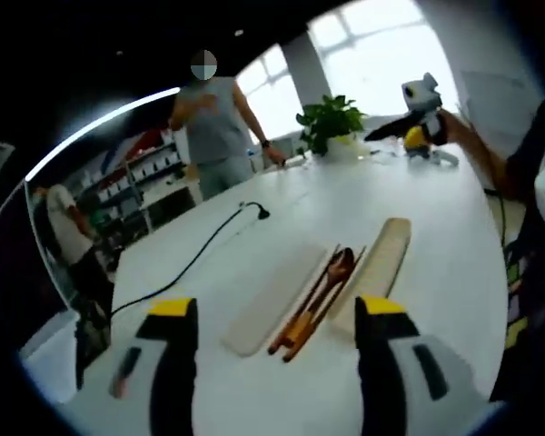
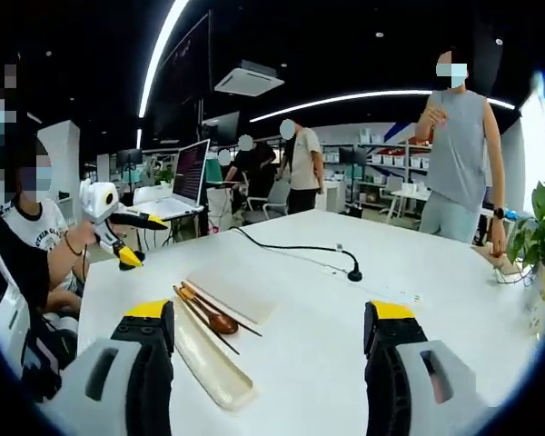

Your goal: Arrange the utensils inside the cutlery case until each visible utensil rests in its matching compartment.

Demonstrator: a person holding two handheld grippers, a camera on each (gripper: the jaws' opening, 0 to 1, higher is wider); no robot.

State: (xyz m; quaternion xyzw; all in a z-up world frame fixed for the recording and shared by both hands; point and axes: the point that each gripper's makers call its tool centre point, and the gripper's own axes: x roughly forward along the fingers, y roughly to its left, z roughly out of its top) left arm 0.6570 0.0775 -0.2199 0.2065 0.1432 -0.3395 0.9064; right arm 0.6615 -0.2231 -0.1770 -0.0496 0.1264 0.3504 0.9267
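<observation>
A wooden spoon [image 1: 331, 277] and orange-brown chopsticks [image 1: 300, 322] lie loose on the white table [image 1: 436, 272], between two long pale case halves. One half [image 1: 274, 295] lies to their left and the other [image 1: 379, 263] to their right. My left gripper [image 1: 277, 307] stands open in front of them, holding nothing. In the right gripper view the spoon [image 2: 220, 321] and chopsticks [image 2: 193, 309] rest between a tray-like half [image 2: 211, 361] and a flat half [image 2: 234, 292]. My right gripper [image 2: 271, 311] is open and empty, beside them. The left gripper [image 2: 118, 243] shows raised at the left.
A black cable [image 1: 200, 250] with a plug end [image 2: 352, 272] runs across the table. A potted plant [image 1: 331, 123] stands at the far edge, where a person [image 2: 459, 154] leans. A laptop [image 2: 186, 182] and other people are behind.
</observation>
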